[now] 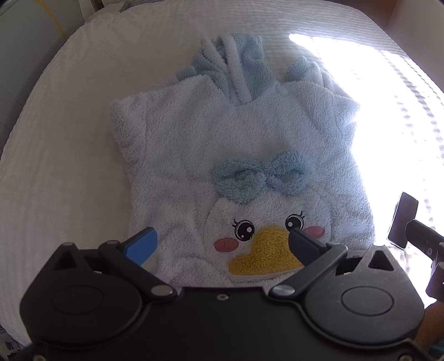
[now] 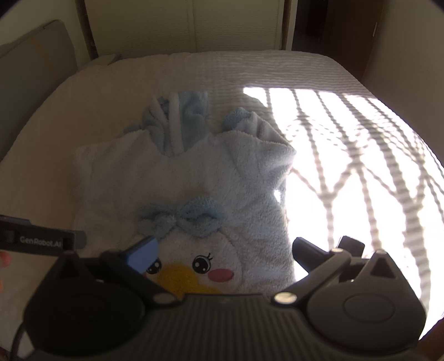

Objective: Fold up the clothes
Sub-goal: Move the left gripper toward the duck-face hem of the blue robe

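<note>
A fluffy pale-blue garment with a duck face, yellow beak and blue bow lies flat on a white bed. Its striped blue-and-white part is bunched at the far end. My left gripper is open and empty, hovering over the near edge around the duck face. My right gripper is also open and empty over the same garment, with the duck face between its fingers. Each gripper shows at the edge of the other's view.
Bright window light with lattice shadows falls on the right part of the bed. A grey headboard or cushion stands at the left. A wall and closet doors lie beyond the bed's far edge.
</note>
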The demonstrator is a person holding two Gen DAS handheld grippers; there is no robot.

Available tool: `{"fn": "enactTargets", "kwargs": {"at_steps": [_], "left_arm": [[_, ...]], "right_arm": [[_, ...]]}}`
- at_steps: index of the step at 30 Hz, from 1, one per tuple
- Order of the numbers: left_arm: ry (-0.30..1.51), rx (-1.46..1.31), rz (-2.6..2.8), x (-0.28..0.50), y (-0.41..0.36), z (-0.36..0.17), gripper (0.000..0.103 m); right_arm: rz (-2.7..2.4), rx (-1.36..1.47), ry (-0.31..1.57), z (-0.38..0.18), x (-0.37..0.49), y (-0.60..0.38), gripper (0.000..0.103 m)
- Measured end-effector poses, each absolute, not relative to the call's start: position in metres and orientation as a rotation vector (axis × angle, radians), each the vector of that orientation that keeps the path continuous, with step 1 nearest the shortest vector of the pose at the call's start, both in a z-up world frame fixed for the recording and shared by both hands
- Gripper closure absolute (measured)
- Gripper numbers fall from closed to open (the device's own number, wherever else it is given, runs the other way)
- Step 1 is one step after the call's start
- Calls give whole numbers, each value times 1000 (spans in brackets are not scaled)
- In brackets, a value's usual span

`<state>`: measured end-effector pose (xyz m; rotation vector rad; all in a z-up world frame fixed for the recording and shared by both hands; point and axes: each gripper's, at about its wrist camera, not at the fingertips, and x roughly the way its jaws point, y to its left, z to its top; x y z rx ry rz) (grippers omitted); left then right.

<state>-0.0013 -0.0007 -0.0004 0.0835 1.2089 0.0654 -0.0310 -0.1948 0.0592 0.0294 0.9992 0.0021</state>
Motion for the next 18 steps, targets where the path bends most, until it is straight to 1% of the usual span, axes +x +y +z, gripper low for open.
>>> {"fn": "enactTargets", "kwargs": {"at_steps": [11,18], "left_arm": [[1211,-10,53,-16,-10,-5,0],[1242,6,91,-12,-18,-5,1]], "right_arm": [[23,-37,1024,45,-25,-203,1],[36,-81,1040,36,-21,-208,1]]}}
